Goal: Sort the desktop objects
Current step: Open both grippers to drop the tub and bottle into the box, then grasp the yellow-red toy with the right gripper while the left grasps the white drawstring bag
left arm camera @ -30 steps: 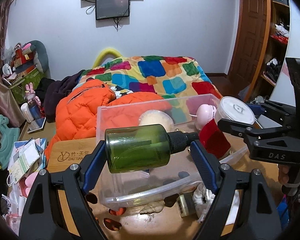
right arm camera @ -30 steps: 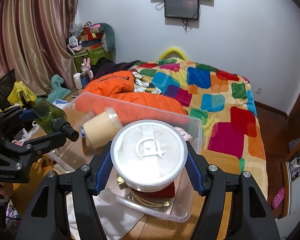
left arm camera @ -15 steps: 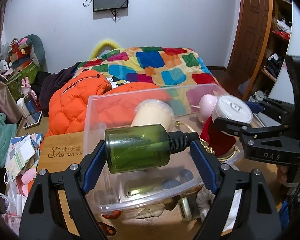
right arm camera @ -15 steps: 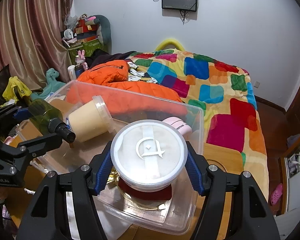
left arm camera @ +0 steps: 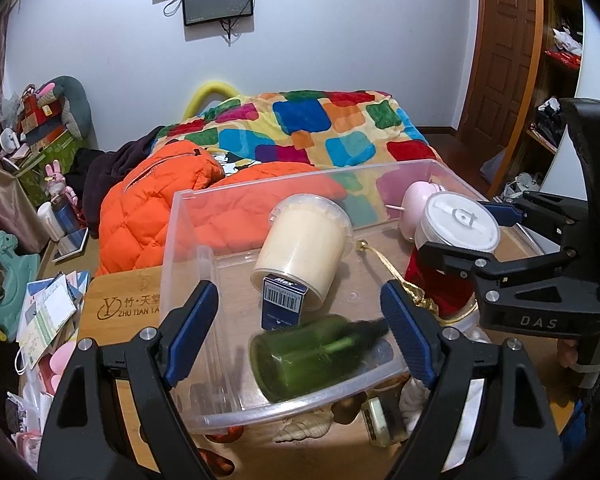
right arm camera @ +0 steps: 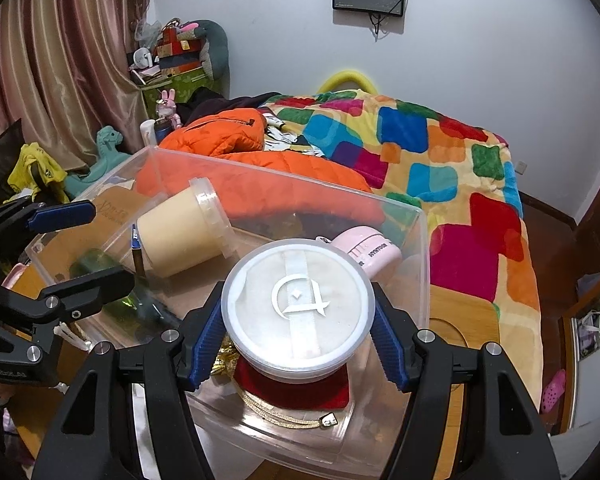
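A clear plastic bin [left arm camera: 176,240] [right arm camera: 422,264] stands on the wooden table. My left gripper [left arm camera: 300,332] is open above its near side. The green bottle [left arm camera: 312,356], blurred, lies free in the bin below the left fingers; it also shows in the right wrist view [right arm camera: 96,264]. My right gripper [right arm camera: 296,344] is shut on a white round lidded container [right arm camera: 296,304], held over the bin's right part; it also shows in the left wrist view [left arm camera: 456,224]. In the bin lie a cream tub [left arm camera: 304,248], a blue box [left arm camera: 282,308], a pink item [right arm camera: 368,252] and a red pouch [right arm camera: 296,388].
Small items, a shell [left arm camera: 304,428] and a white cloth [left arm camera: 416,396] lie on the table in front of the bin. A bed with a colourful quilt [left arm camera: 320,128] and an orange jacket [left arm camera: 152,208] is behind. Papers [left arm camera: 44,312] pile at the left.
My left gripper opened and the green bottle dropped out of it into the bin. Both views tilted further down over the bin. The right gripper still holds the white container.
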Demonstrator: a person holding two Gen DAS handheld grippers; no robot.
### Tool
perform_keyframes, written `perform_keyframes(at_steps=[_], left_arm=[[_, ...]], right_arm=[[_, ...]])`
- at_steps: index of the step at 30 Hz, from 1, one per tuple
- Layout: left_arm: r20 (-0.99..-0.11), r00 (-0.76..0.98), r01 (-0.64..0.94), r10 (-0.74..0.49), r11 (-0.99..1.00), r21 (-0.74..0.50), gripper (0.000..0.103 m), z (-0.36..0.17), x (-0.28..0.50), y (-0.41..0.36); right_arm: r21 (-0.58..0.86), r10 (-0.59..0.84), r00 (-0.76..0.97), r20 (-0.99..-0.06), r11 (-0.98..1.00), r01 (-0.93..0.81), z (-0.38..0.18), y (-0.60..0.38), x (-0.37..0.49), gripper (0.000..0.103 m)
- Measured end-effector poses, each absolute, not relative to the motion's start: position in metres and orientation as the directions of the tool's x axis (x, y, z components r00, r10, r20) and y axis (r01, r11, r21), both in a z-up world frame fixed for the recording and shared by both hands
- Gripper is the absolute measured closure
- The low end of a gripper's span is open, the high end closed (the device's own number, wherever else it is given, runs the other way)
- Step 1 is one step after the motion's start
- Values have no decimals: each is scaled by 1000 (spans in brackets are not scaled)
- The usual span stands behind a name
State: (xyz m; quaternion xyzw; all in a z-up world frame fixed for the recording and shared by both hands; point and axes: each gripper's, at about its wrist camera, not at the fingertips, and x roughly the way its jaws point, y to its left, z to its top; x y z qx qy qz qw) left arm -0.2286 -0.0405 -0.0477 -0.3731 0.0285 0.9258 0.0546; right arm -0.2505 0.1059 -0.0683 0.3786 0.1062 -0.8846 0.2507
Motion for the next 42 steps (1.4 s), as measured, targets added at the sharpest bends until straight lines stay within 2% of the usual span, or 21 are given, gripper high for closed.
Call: perform_keyframes(at_steps=[12, 30, 42], left_arm=[[-701, -709, -122, 81, -993, 8, 17, -47, -229, -43], [-655, -754, -98, 39, -994, 54, 7, -15, -196, -41], [-644, -764, -72, 30, -997, 39, 5, -3, -164, -42]], right_arm=[[-7, -361, -577, -733, -844, 536, -64, 102, -248, 39], [-75, -326, -675, -662, -867, 493, -19, 117, -207, 21], [-88, -331, -708, -624, -871, 484, -3, 133, -163, 19]])
